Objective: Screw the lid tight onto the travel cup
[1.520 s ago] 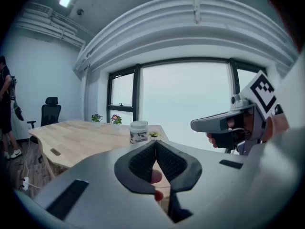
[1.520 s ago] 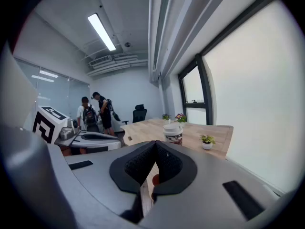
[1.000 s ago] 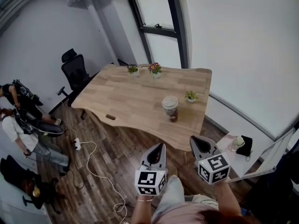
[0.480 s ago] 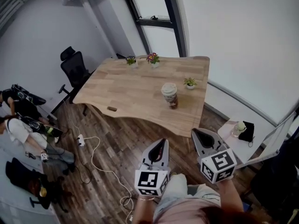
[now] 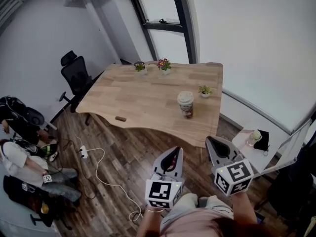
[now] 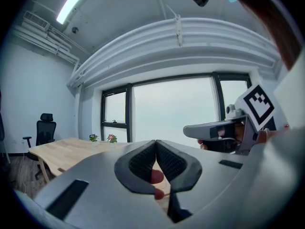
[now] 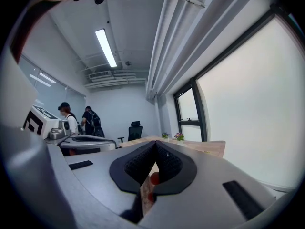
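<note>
The travel cup [image 5: 186, 104] stands upright on the wooden table [image 5: 143, 100], toward its near right side, with a pale lid [image 5: 185, 98] resting on its brown body. Both grippers hang in the air short of the table's near edge, well apart from the cup. My left gripper [image 5: 172, 152] is shut with nothing between its pads, and its tips meet in the left gripper view [image 6: 156, 142]. My right gripper [image 5: 213, 141] is also shut and empty, as its own view shows [image 7: 155, 145]. Each gripper view hides the cup behind the closed jaws.
Three small potted plants [image 5: 164, 64] [image 5: 140, 66] [image 5: 205, 90] stand on the table's far and right parts, and a small dark piece [image 5: 120, 118] lies near its front edge. An office chair [image 5: 75, 75] stands left. People [image 5: 22, 132] are at far left. A cable and power strip [image 5: 84, 153] lie on the floor.
Both grippers have risen and moved a little toward the table, still shut. The camera has shifted, so the cup sits further right in view. The people at left have moved.
</note>
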Available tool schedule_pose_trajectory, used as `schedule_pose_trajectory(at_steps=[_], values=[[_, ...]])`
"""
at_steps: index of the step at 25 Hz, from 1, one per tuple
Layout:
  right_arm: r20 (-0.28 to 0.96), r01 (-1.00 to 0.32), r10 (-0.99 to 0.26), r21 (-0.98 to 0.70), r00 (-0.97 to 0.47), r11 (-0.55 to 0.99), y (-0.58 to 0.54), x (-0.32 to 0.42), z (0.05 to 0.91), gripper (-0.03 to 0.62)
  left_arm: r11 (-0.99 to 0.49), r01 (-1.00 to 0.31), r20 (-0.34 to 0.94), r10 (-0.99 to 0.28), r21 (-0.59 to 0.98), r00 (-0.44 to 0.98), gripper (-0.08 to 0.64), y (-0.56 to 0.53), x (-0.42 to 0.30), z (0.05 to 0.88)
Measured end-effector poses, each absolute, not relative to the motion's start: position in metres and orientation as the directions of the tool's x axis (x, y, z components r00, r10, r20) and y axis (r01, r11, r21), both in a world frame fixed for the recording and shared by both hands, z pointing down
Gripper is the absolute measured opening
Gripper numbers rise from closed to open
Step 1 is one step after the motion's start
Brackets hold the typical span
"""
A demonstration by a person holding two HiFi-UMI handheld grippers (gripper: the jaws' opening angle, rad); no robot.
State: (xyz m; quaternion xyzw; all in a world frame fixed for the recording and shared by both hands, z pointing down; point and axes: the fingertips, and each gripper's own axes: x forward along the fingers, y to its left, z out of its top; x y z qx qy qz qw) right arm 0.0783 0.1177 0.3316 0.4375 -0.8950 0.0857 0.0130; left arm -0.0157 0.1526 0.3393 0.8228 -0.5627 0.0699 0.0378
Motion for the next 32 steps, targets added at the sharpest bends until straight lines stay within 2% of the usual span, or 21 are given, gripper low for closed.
schedule_pose_trajectory(at_steps=[18,32], values=[[0.169,-0.795,-0.779,-0.069,-0.604,0.602,0.121,0.04,0.312,0.0,-0.417,-0.909,0.176,-0.893,0.015,0.413,0.003,0.143,-0.045,0.332],[0.181,-0.851,-0.834,-0.043,-0.521,0.523,0.115,0.015,0.32,0.0,-0.485,-0.874,0.172,-0.859,0.028,0.483,0.003,0.132,-0.081,0.348]])
